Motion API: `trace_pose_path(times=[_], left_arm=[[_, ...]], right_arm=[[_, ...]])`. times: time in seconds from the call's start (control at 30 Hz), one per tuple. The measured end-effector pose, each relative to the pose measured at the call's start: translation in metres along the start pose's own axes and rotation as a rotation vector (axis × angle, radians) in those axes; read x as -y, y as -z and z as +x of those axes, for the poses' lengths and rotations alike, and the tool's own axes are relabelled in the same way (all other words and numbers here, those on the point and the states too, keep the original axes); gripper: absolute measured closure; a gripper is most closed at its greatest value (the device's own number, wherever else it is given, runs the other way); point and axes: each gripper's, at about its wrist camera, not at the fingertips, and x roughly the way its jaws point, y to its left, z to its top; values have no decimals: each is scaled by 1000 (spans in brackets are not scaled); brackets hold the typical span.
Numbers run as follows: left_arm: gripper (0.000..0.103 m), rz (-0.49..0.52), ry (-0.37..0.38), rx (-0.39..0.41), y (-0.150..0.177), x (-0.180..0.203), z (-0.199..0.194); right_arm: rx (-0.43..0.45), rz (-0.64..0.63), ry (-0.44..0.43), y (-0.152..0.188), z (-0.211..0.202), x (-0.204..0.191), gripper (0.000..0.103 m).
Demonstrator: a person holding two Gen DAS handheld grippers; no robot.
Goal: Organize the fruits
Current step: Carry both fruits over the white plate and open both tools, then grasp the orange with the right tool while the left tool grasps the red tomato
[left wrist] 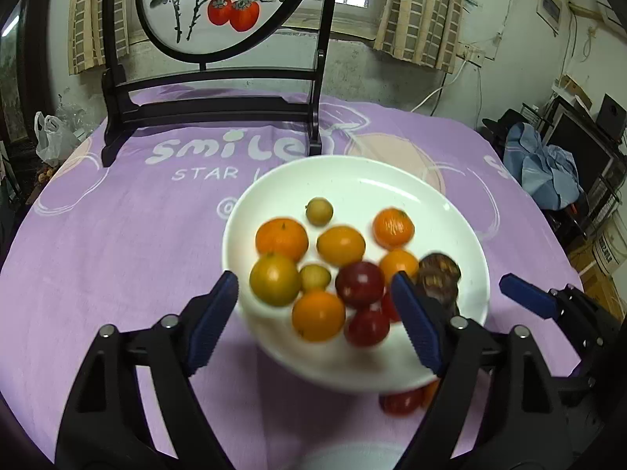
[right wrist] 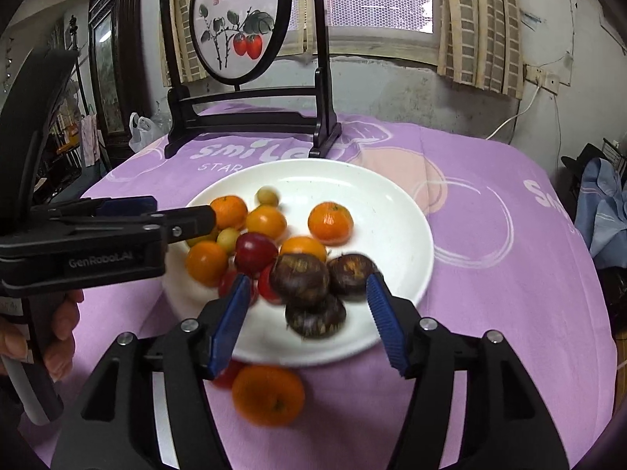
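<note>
Loose orange (right wrist: 268, 394) sits nearest, at 6 o'clock off the plate rim on the purple cloth, with a red fruit (right wrist: 227, 376) touching it at 9 o'clock, half hidden under the rim. Right tongs (right wrist: 309, 315) spread apart, empty, hovering over the near edge of the white plate (right wrist: 392, 219), straddling three dark brown fruits (right wrist: 301, 278). Left tongs (left wrist: 313, 321) also apart, holding nothing, over the plate's 7 o'clock side, blue pads either side of the orange and red pile.

Plate holds the rest: oranges (left wrist: 282, 237), a yellow-green one (left wrist: 274, 279), red ones (left wrist: 359, 284), two small greenish ones (left wrist: 319, 210) toward 12 o'clock. Both views blurred, so something is moving.

Risks, as I judge:
- round fruit heaped loosely; a pad nudging one likely rolls neighbours over the rim
- the two loose fruits lie near the counter's front edge and could roll off if bumped
- both tongs crowd the same plate side; collision possible
- pressing the rim could tip or slide the plate on cloth
- squeezing soft red fruit too hard may bruise it

Beyond the plate at 12 o'clock: framed persimmon screen (left wrist: 213, 4) on its dark stand.
</note>
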Motion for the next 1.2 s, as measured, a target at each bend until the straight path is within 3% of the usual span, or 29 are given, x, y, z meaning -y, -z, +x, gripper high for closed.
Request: trace_pose_path(times=[0.27, 0.57, 0.93, 1.2], left_arm=[[13, 41, -15, -1, 52, 1, -32], [12, 30, -6, -56, 103, -9, -40], [12, 40, 37, -63, 112, -18, -34], [12, 61, 27, -64, 112, -17, -31]], right_arm=[[-29, 32, -11, 31, -20, 0, 41], [-89, 3, -10, 63, -28, -12, 41], [-169, -108, 64, 65, 4, -36, 41], [-184, -85, 84, 51, 30, -31, 43]])
